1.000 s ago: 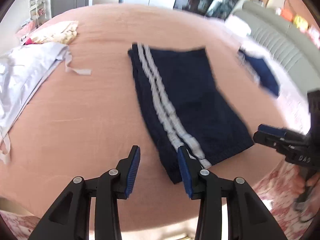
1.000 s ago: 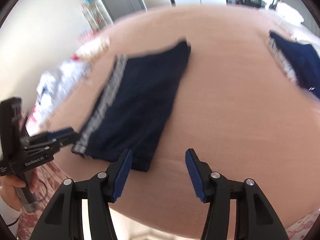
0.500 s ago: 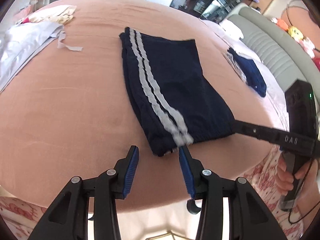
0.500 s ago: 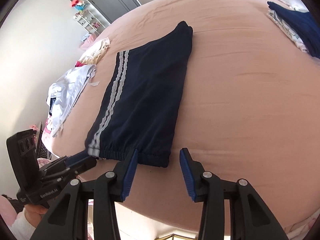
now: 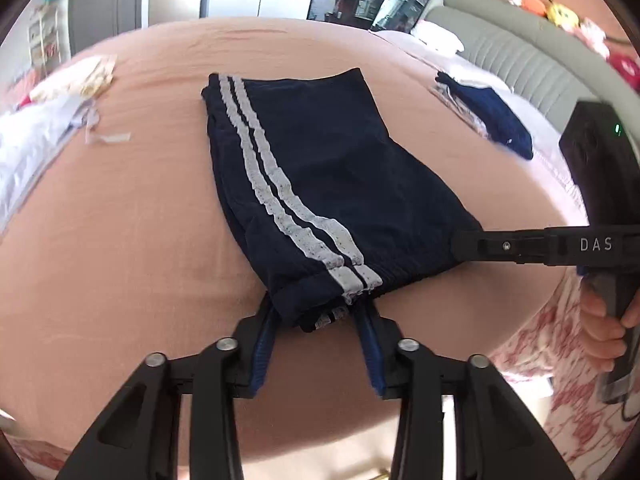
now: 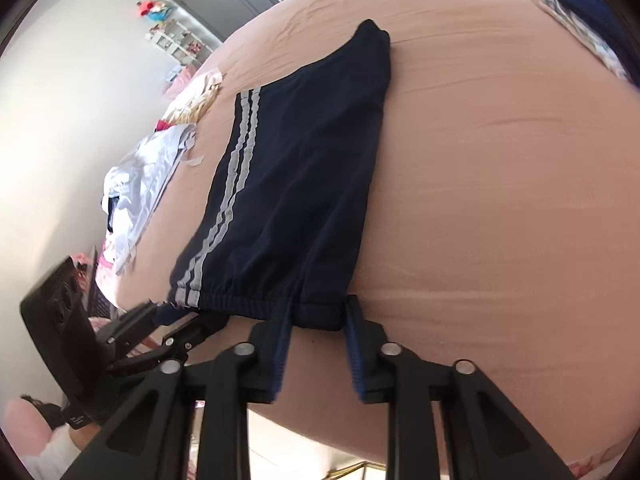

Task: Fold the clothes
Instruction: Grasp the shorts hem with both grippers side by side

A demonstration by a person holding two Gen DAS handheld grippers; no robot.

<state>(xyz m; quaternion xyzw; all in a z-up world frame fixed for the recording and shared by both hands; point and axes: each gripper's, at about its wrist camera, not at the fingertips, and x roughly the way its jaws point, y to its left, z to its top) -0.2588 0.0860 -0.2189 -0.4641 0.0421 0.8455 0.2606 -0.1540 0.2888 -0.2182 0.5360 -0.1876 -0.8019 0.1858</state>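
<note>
Navy shorts (image 5: 332, 184) with two white side stripes lie folded in half lengthwise on the pink bed, waistband toward me; they also show in the right wrist view (image 6: 296, 184). My left gripper (image 5: 316, 320) is open, its jaws straddling the striped waistband corner. My right gripper (image 6: 318, 322) is open, its jaws straddling the other waistband corner. The right gripper's fingers (image 5: 516, 246) reach in from the right in the left wrist view. The left gripper (image 6: 168, 320) shows at the lower left of the right wrist view.
The pink bedsheet (image 5: 120, 220) covers the bed. White and light clothes (image 5: 32, 140) are piled at the left. Another folded navy garment (image 5: 492, 120) lies at the right near a grey headboard (image 5: 540, 56). The bed's front edge is just under both grippers.
Both grippers moved forward and down to the waistband, so its two corners now sit between the open jaws. The shorts have not moved.
</note>
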